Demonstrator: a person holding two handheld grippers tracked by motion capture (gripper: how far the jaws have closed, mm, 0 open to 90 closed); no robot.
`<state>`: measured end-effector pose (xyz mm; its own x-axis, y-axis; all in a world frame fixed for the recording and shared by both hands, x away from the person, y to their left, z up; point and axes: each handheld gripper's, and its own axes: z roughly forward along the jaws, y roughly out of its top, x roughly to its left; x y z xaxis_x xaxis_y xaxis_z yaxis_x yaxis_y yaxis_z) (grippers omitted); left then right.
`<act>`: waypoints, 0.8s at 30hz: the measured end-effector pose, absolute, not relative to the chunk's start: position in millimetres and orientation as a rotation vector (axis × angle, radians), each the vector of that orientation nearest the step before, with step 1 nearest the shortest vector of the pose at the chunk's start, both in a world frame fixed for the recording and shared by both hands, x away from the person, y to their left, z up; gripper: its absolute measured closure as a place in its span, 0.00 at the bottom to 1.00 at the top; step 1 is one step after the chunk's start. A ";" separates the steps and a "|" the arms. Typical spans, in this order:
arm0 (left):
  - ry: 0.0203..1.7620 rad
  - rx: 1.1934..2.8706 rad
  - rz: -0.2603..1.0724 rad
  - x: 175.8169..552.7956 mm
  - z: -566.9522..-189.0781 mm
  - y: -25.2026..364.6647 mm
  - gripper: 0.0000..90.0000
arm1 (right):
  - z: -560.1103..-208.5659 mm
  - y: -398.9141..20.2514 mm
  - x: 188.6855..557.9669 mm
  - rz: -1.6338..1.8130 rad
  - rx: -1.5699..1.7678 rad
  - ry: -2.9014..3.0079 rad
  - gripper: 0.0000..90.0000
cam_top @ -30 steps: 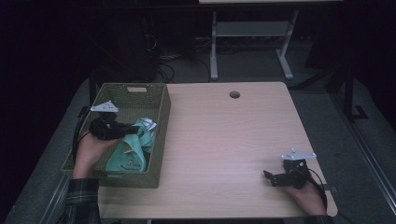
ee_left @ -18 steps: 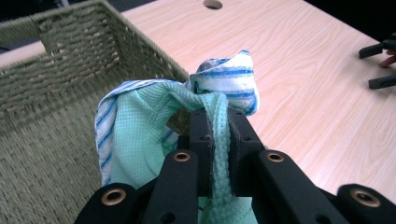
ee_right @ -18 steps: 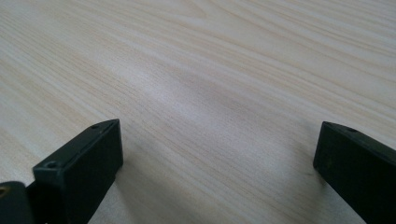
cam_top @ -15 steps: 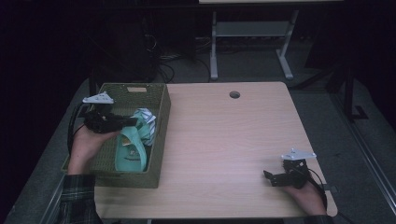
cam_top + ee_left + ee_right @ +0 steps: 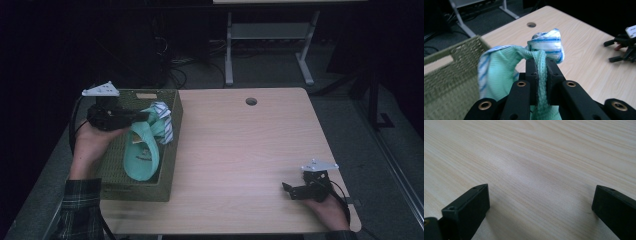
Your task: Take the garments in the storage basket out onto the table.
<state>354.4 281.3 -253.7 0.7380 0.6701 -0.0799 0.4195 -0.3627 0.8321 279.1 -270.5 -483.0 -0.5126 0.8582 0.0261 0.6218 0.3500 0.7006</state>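
Observation:
My left gripper [image 5: 142, 117] is shut on a mint-green cloth [image 5: 140, 150] and holds it above the green woven basket [image 5: 167, 170] at the table's left. The cloth hangs down into the basket, and a blue-and-white striped cloth [image 5: 162, 117] is bunched with it. In the left gripper view the green cloth [image 5: 541, 65] is pinched between the two black jaws, with the striped cloth [image 5: 547, 43] just beyond their tips. My right gripper [image 5: 289, 190] rests open near the table's front right corner, and its jaws stand wide apart over bare wood [image 5: 536, 170].
The wooden table [image 5: 250, 150] has a round cable hole [image 5: 251, 101] at its far edge. The basket's far wall [image 5: 451, 62] shows to the left in the left gripper view. Beyond the table stand a metal desk frame [image 5: 265, 45] and cables on a dark floor.
My left gripper has risen and drawn the green and striped cloths up out of the basket, so they hang longer. The right gripper has stayed in place.

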 end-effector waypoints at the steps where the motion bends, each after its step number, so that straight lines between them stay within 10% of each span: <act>1: 0.817 2.008 0.340 354.9 -250.9 278.9 0.91 | -483.0 -270.6 279.1 0.950 1.305 2.272 0.01; 24: 0.731 1.981 0.299 360.6 -238.5 221.6 0.91 | -483.0 -270.5 279.0 0.949 1.306 2.272 0.01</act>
